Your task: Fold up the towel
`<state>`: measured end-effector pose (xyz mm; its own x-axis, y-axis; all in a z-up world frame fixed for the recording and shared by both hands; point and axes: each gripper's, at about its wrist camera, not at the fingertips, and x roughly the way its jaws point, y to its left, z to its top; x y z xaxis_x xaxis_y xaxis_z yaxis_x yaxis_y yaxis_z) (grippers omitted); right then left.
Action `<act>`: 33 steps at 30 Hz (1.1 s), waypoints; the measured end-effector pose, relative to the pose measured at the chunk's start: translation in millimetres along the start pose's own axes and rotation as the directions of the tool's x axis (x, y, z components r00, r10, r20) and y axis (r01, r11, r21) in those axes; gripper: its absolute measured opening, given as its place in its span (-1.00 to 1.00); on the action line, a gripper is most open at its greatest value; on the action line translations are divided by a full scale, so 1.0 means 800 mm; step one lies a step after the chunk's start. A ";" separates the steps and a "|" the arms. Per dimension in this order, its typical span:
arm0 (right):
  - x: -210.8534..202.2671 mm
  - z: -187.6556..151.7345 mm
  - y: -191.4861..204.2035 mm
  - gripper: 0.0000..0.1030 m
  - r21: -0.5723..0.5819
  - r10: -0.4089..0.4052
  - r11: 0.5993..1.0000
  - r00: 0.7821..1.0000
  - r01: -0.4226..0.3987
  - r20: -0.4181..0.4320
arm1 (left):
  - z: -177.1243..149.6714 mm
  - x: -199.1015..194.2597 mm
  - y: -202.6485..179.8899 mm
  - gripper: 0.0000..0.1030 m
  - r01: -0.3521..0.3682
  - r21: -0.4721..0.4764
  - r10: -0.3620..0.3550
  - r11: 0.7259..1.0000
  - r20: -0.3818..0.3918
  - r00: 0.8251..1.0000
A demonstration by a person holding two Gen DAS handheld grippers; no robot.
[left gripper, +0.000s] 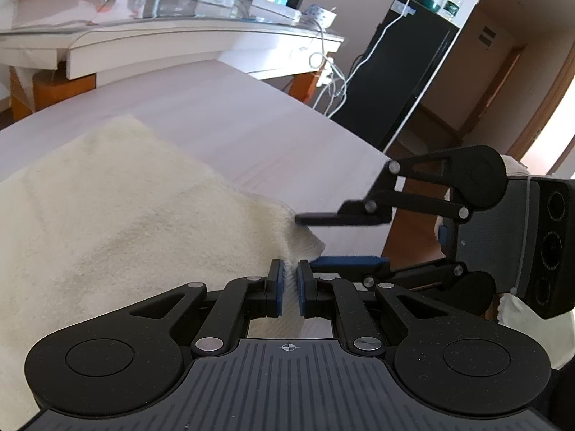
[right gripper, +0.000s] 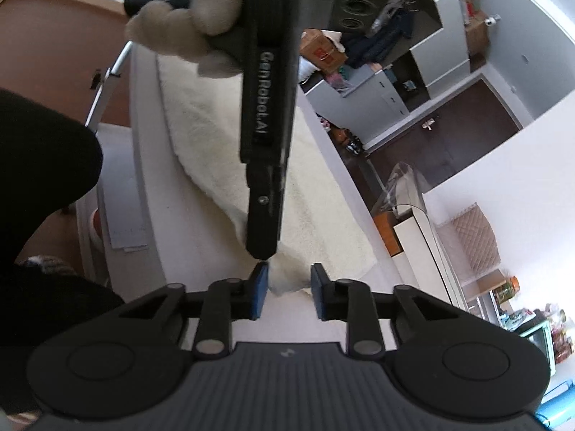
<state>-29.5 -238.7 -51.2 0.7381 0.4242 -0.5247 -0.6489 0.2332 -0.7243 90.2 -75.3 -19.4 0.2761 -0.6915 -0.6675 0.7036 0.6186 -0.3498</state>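
Observation:
A cream towel (left gripper: 125, 215) lies on a white table (left gripper: 233, 125), its near corner lifted a little. My left gripper (left gripper: 290, 273) is shut on the towel's edge beside that corner, fluff pinched between its blue pads. My right gripper (left gripper: 305, 240) comes in from the right, open, one finger above and one below the corner. In the right wrist view the towel (right gripper: 215, 136) stretches away along the table (right gripper: 151, 186), and its corner sits between the spread fingers of my right gripper (right gripper: 289, 280). The left gripper (right gripper: 262, 248) reaches down from the top, held by a white-gloved hand (right gripper: 172, 28).
The table's right edge (left gripper: 381, 165) drops off close to the grippers. Behind it stand a glass-topped desk (left gripper: 179, 28) with clutter, hanging cables (left gripper: 330, 82) and a black cabinet (left gripper: 402, 72). A person's dark clothing (right gripper: 43, 165) fills the left of the right wrist view.

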 end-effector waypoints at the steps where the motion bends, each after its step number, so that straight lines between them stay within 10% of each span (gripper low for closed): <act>1: -0.001 0.000 0.002 -0.82 -0.003 0.010 1.000 1.000 -0.010 -0.004 | -0.001 -0.001 -0.001 -0.81 0.001 -0.001 -0.001 1.000 0.001 1.000; 5: -0.003 0.003 0.004 -0.84 -0.008 0.014 1.000 1.000 -0.014 -0.014 | -0.009 -0.019 -0.004 -0.32 -0.057 0.003 0.057 0.998 0.000 0.998; 9: -0.013 0.006 0.004 -0.85 -0.013 0.006 1.000 1.000 -0.006 -0.011 | -0.033 -0.078 0.003 -0.29 -0.216 -0.010 0.216 0.976 0.041 0.975; 17: -0.029 0.010 0.008 -0.87 -0.037 -0.019 0.999 1.000 0.018 -0.016 | -0.101 -0.155 0.012 -0.25 -0.551 -0.061 0.553 0.832 0.032 0.832; 33: -0.038 0.022 0.001 -0.89 -0.071 -0.038 0.997 0.999 0.038 -0.002 | -0.162 -0.160 -0.010 -0.06 -0.654 -0.117 0.662 0.747 0.040 0.749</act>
<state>-55.8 -236.4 -27.8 0.7629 0.4129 -0.4976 -0.6056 0.1867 -0.7736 -35.4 56.5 -16.2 0.6983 -0.1234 -0.7051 0.2684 0.9583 0.0980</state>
